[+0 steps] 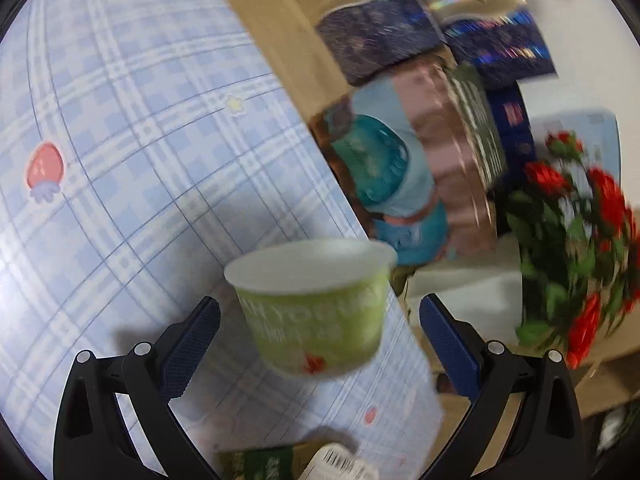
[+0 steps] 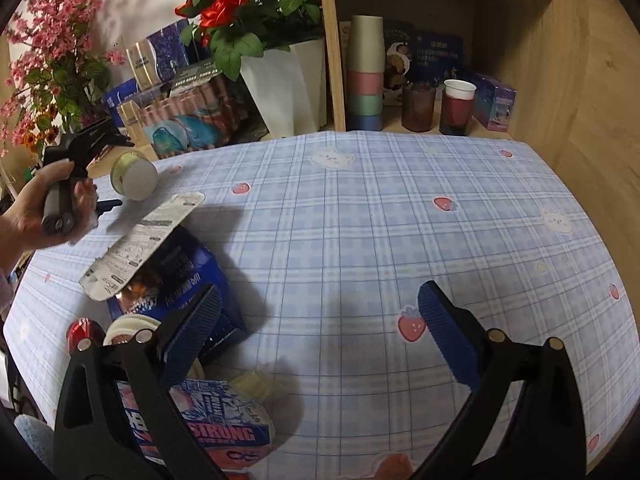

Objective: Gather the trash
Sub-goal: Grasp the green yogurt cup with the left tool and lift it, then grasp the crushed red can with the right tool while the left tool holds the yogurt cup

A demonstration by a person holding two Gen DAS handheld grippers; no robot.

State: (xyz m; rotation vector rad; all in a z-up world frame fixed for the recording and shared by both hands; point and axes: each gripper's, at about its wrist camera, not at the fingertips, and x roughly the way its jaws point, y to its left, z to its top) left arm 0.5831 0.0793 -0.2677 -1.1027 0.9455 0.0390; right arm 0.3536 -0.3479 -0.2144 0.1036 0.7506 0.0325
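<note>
A green paper cup [image 1: 316, 304] with a white base hangs between the open fingers of my left gripper [image 1: 320, 344], touching neither pad, above the blue plaid tablecloth [image 1: 140, 160]. In the right wrist view the cup [image 2: 134, 174] is in front of the hand-held left gripper [image 2: 108, 168] at the far left. My right gripper [image 2: 320, 340] is open and empty over the tablecloth [image 2: 380, 220]. Trash lies at its left: a blue box [image 2: 188, 276] with a white card flap [image 2: 140, 240], a blue and red wrapper [image 2: 212, 424], a red can [image 2: 80, 330].
A white pot of red roses [image 2: 280, 80] and boxed goods [image 2: 188, 116] stand behind the table. A wooden shelf [image 2: 520, 40] holds stacked cups [image 2: 366, 76] and jars. Pink flowers [image 2: 52, 52] are at far left.
</note>
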